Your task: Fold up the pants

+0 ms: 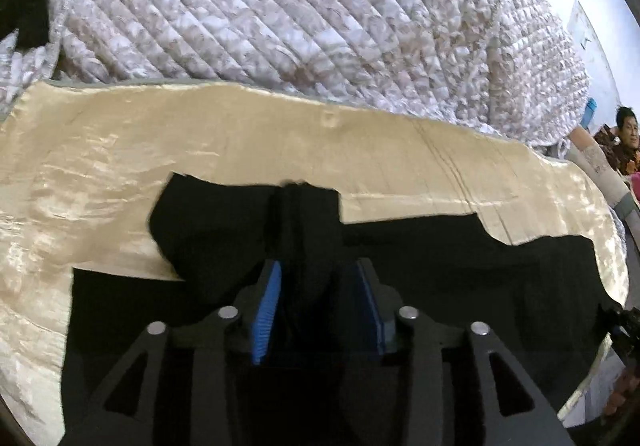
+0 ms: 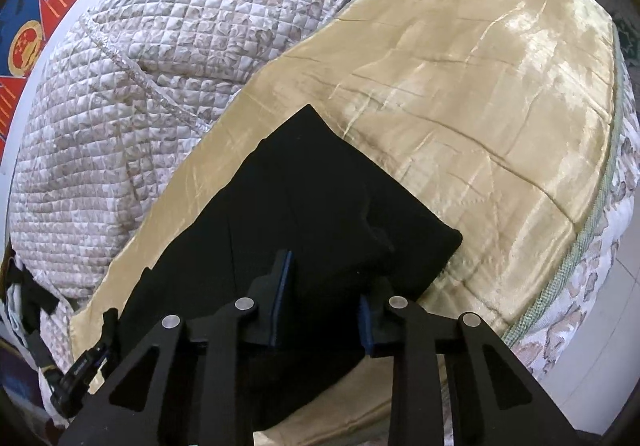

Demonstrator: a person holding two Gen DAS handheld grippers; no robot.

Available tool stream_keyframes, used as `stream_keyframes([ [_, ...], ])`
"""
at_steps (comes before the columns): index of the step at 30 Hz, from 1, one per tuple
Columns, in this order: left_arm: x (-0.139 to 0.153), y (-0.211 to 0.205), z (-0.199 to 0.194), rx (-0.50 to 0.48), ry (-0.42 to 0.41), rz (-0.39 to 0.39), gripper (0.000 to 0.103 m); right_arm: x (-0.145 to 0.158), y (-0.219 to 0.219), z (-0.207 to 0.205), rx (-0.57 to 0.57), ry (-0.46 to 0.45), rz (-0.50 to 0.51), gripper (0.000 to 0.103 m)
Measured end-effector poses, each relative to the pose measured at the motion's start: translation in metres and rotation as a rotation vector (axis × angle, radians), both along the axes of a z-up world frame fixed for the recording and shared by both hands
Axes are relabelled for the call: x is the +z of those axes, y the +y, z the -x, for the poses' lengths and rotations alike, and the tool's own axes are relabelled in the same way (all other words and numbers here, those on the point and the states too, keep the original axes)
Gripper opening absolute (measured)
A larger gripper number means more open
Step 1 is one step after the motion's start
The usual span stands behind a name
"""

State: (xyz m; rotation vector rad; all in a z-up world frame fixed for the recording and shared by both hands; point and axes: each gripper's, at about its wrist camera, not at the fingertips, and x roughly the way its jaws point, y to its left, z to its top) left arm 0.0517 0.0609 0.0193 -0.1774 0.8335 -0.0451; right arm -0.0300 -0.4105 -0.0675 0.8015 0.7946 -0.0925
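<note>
While the quilt (image 1: 280,13) is heaped along the far side of the bed, the gold cover (image 2: 460,93) in front of it carries the black pants (image 2: 304,205), which lie flat and directly ahead of both sets of fingers. In the right wrist view the pants end in a squared-off, doubled-looking block with a straight far edge and a thick right corner, so at least one fold seems made there. In the left wrist view the cloth is less tidy: a ridge of it stands up between the fingers, and a loose flap sticks out ahead and to their left. That end probably still needs laying over and smoothing.

The left gripper (image 1: 320,278) has its blue pads apart, with the ridge between them but not visibly pinched, so it reads as released. The right gripper (image 2: 324,286) sits partly closed over the near edge of the pants; whether the pads press the cloth I cannot tell.
</note>
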Motion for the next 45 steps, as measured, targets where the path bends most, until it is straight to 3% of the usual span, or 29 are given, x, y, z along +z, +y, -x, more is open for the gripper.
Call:
stream_keyframes([
  [3,-0.006,-0.005,-0.007,-0.027,0.015,-0.015,0.05,0.0,0.0,0.0,0.001,0.004,0.01,0.029],
  [5,-0.006,-0.011,-0.01,-0.04,-0.002,-0.046,0.039,0.002,0.001,-0.002,-0.002,0.006,0.012,0.029],
  [6,-0.006,-0.013,-0.011,-0.045,-0.008,-0.059,0.02,0.002,0.001,-0.002,-0.002,0.005,0.012,0.029],
  [7,-0.006,-0.015,-0.012,-0.043,-0.006,-0.07,0.011,0.002,0.001,-0.002,0.0,0.006,0.011,0.029],
  [11,0.0,-0.014,-0.005,-0.016,-0.044,-0.107,0.005,0.002,0.001,-0.002,0.0,0.006,0.011,0.027],
  [13,0.013,-0.008,0.007,0.024,-0.093,-0.115,0.004,0.003,0.001,-0.003,0.001,0.003,0.003,0.019],
  [19,0.059,0.04,0.071,0.239,-0.196,-0.036,0.004,0.019,-0.004,-0.002,0.015,-0.05,-0.041,0.009],
  [23,0.058,0.074,0.107,0.336,-0.153,0.022,0.004,0.039,-0.006,0.002,0.039,-0.117,-0.072,0.008],
  [26,0.031,0.084,0.118,0.358,-0.053,0.05,0.004,0.035,-0.008,0.004,0.029,-0.069,-0.038,0.008],
  [29,0.008,0.084,0.126,0.359,0.016,0.076,0.004,0.01,-0.017,0.001,0.006,0.026,-0.081,0.008],
  [35,0.02,0.079,0.134,0.334,-0.036,0.055,0.004,0.021,-0.022,0.012,0.015,-0.038,-0.095,0.008],
  [39,0.006,0.077,0.128,0.333,0.02,0.013,0.004,-0.001,-0.024,0.003,0.014,0.064,-0.073,0.008],
  [45,-0.001,0.078,0.132,0.329,0.064,-0.008,0.006,0.009,-0.027,0.011,0.005,0.055,0.005,0.012],
])
